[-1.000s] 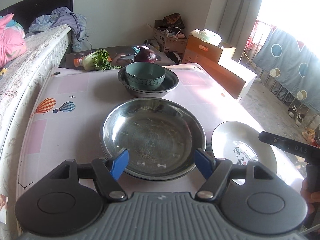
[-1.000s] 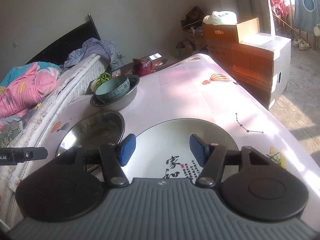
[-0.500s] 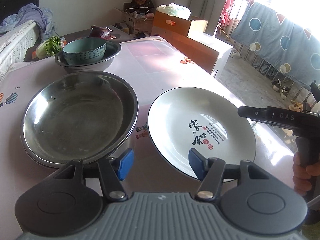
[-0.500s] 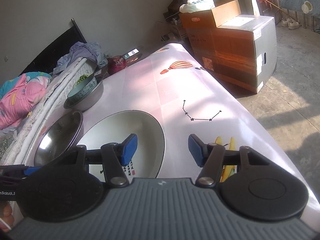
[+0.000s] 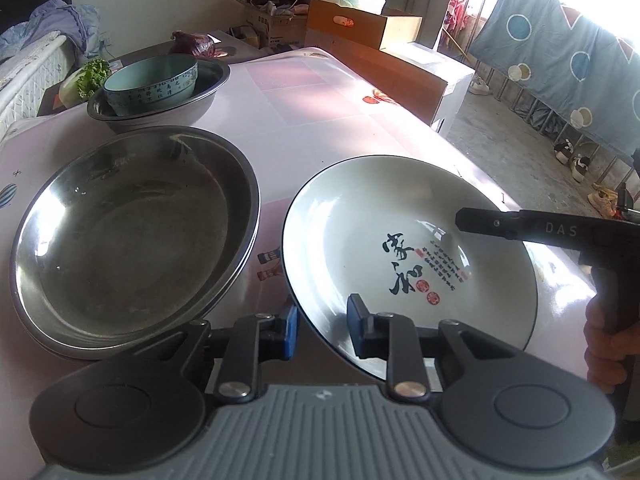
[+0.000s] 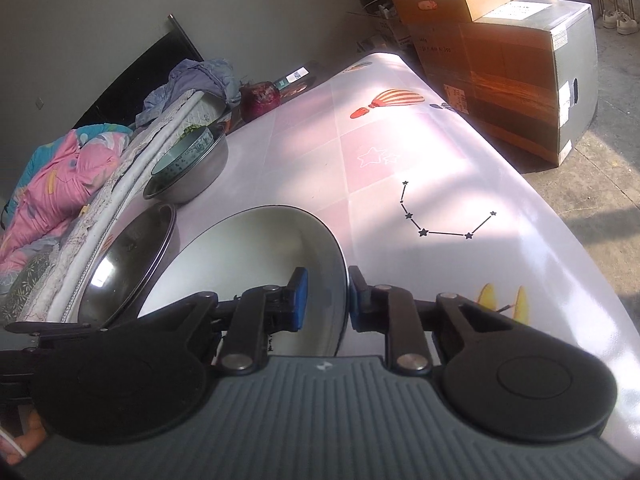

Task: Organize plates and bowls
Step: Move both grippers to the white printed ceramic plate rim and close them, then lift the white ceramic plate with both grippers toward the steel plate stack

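A white plate (image 5: pixel 400 240) with black calligraphy lies on the pink table (image 5: pixel 328 116). My left gripper (image 5: pixel 320 330) is narrowed around the plate's near-left rim. My right gripper (image 6: pixel 326 300) is narrowed around the plate's (image 6: pixel 256 256) right rim. Whether the pads press the rim I cannot tell for certain, but both sit tight against it. A large steel basin (image 5: pixel 128 232) lies left of the plate. Farther back a teal bowl (image 5: pixel 152 84) sits inside a smaller steel basin (image 5: pixel 200 96).
A bed with pink bedding (image 6: pixel 60 184) runs along the table's left side. Cardboard boxes (image 6: pixel 520 60) stand off the far right edge. A red cabbage (image 5: pixel 192 42) and greens (image 5: pixel 90 76) lie behind the bowls. The right gripper's handle (image 5: pixel 560 232) reaches over the plate.
Both grippers have narrowed from wide open onto opposite rims of the white plate. The left gripper moved right from the steel basin to the plate.
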